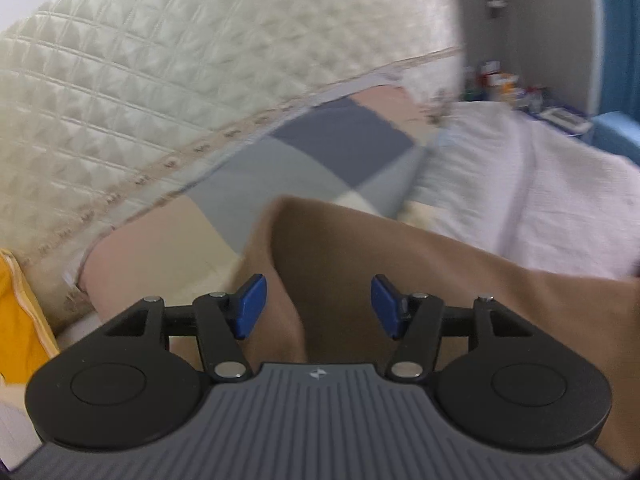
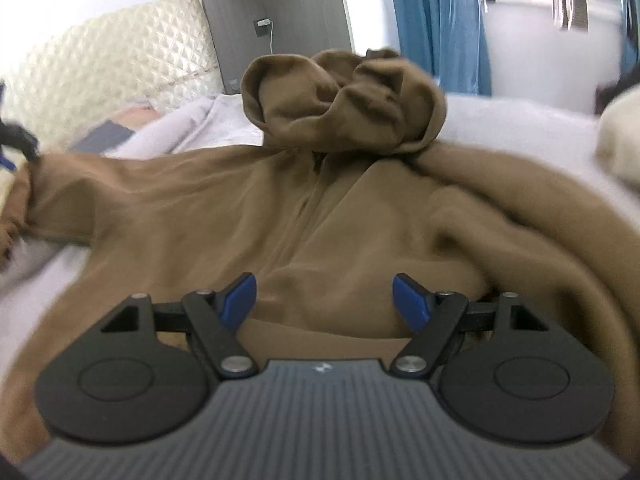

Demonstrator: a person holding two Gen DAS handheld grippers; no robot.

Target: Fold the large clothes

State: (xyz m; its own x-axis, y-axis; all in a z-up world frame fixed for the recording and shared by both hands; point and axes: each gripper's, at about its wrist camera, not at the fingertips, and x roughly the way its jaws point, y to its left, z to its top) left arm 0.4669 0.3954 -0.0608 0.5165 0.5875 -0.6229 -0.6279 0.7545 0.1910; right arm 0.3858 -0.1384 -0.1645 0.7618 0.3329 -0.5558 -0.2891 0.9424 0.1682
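Both grippers stand released, nothing pinched between the blue pads. Left gripper (image 1: 318,306): jaws apart over a fold of the brown hoodie (image 1: 360,280), whose edge runs from between the fingers up and away to the right; whether the pads brush the cloth cannot be told. Beyond that edge lies a patchwork blanket (image 1: 328,140) in grey, blue and pink, then the quilted cream headboard (image 1: 120,80) closing off the left side. A white bedsheet (image 1: 520,184) gives open room to the right. A yellow item (image 1: 16,312) sits at the far left margin.

Right gripper (image 2: 324,300): jaws wide, poised above the hoodie's (image 2: 240,220) lower front near the hem. The garment lies spread face-up on the white bedsheet (image 2: 520,120), zip running up the middle, hood (image 2: 344,100) bunched at the far end. One sleeve reaches the left margin; the other is rumpled along the right side. Blue curtains (image 2: 432,20) hang beyond.
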